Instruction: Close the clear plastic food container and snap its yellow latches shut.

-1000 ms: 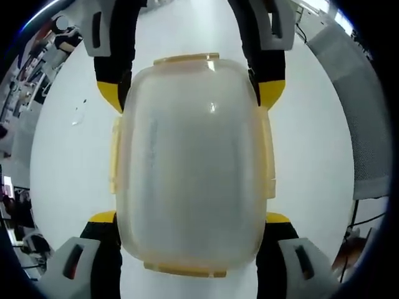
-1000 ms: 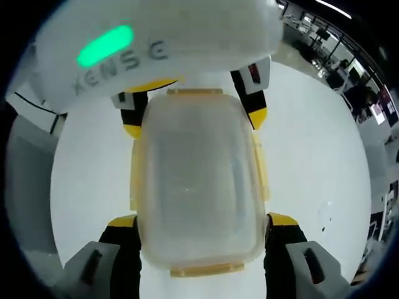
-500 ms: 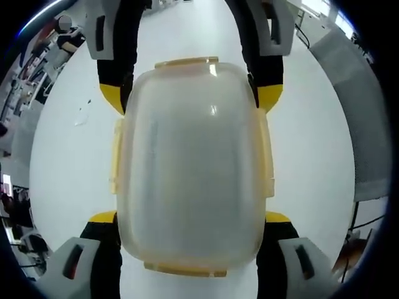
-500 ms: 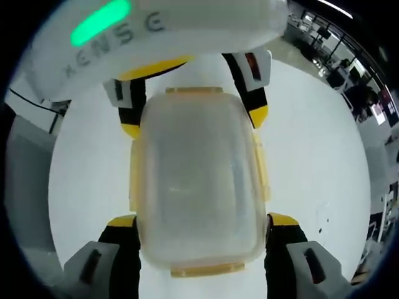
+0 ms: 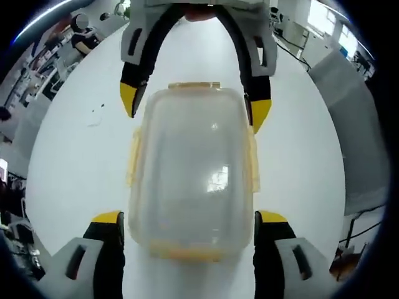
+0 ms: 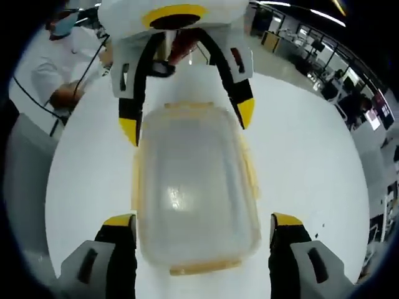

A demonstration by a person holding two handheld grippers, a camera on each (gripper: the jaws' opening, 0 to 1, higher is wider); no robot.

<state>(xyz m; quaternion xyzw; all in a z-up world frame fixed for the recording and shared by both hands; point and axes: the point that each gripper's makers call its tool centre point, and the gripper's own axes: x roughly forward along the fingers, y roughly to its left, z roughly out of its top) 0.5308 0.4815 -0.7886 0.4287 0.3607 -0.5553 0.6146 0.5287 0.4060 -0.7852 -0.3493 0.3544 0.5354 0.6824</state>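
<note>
The clear plastic food container (image 5: pixel 190 168) lies on the white table (image 5: pixel 75 162) with its lid on. Yellow latches (image 5: pixel 133 156) run along its sides and ends. My left gripper (image 5: pixel 190 218) straddles the near end, open, its yellow-tipped jaws just outside the container walls. My right gripper (image 5: pixel 193 107) reaches in from the top of the left gripper view and straddles the far end. In the right gripper view the container (image 6: pixel 190 199) sits between my right gripper's (image 6: pixel 202 220) open jaws, with a small gap on the right side. The left gripper (image 6: pixel 187 121) stands over the far end.
A grey chair back (image 5: pixel 355 124) stands past the table's right edge, and another grey shape (image 6: pixel 25 180) lies at the left. A person in white (image 6: pixel 56 68) stands beyond the table. Office desks fill the background.
Both cameras have pulled back from the container, so it looks smaller. The jaws that pressed on its walls now stand slightly off them. The container has stayed on the table.
</note>
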